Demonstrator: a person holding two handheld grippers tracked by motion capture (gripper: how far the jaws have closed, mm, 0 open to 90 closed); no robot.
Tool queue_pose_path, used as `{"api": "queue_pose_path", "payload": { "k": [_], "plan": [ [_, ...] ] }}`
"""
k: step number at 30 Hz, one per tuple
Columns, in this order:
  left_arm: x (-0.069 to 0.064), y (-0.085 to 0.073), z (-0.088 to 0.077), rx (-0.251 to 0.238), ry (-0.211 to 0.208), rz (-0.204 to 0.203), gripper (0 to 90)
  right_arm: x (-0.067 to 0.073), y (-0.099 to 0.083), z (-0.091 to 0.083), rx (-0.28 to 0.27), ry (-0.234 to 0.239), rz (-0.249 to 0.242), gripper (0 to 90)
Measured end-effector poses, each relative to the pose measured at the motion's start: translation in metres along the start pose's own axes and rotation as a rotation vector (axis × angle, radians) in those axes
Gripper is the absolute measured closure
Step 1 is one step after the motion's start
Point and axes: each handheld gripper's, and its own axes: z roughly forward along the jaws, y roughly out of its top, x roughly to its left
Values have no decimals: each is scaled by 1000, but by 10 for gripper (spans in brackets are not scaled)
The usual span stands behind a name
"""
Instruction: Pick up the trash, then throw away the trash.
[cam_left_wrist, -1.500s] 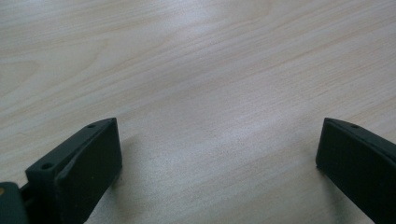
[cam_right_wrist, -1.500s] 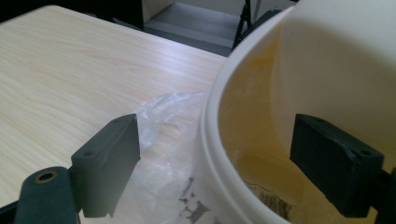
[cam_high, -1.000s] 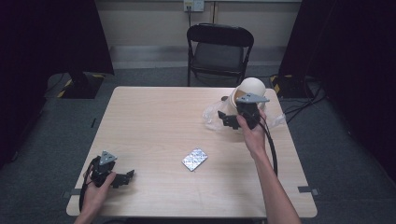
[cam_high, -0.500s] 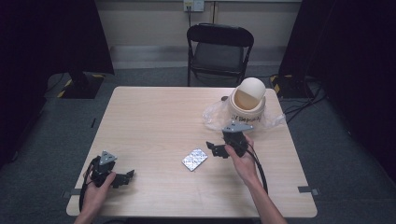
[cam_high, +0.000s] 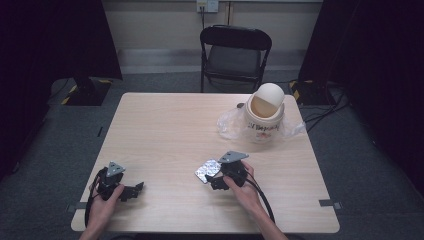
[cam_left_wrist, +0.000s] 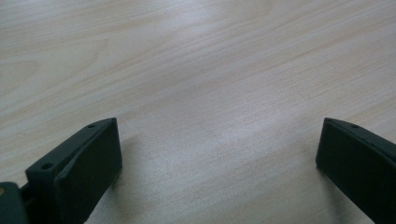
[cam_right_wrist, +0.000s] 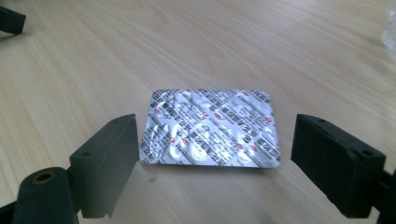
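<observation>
A silver foil blister pack (cam_high: 206, 170) (cam_right_wrist: 212, 126) lies flat on the wooden table (cam_high: 165, 130), near its front middle. My right gripper (cam_high: 215, 181) (cam_right_wrist: 215, 158) is low over the table just behind the pack. Its jaws have just been opening and stand wide; the pack's near edge lies in the gap, and neither pad touches it. My left gripper (cam_high: 134, 190) (cam_left_wrist: 219, 158) rests at the table's front left, held by a hand, open over bare wood.
A cream bin with a swing lid (cam_high: 264, 112) stands at the back right on a crumpled clear plastic bag (cam_high: 229, 124). A black folding chair (cam_high: 235, 50) is behind the table. A jaw of the left gripper (cam_right_wrist: 11, 21) appears far off in the right gripper view.
My right hand has come down and toward the front from beside the bin, ending at the blister pack. The left hand and the pack have stayed put.
</observation>
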Motion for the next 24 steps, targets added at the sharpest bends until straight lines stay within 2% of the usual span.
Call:
{"api": "queue_pose_path", "payload": {
  "k": [9,11,14,20,24],
  "plan": [
    [0,0,0,0,0,0,0,17,7,21,-3,-29,-57,138],
    [0,0,0,0,0,0,0,18,6,27,8,-49,-79,138],
    [0,0,0,0,1,0,0,17,3,32,29,-71,-80,138],
    [0,0,0,0,0,0,0,14,-1,29,60,-95,-90,134],
    [0,0,0,2,1,3,0,10,-6,22,55,-139,-89,135]
  ]
}}
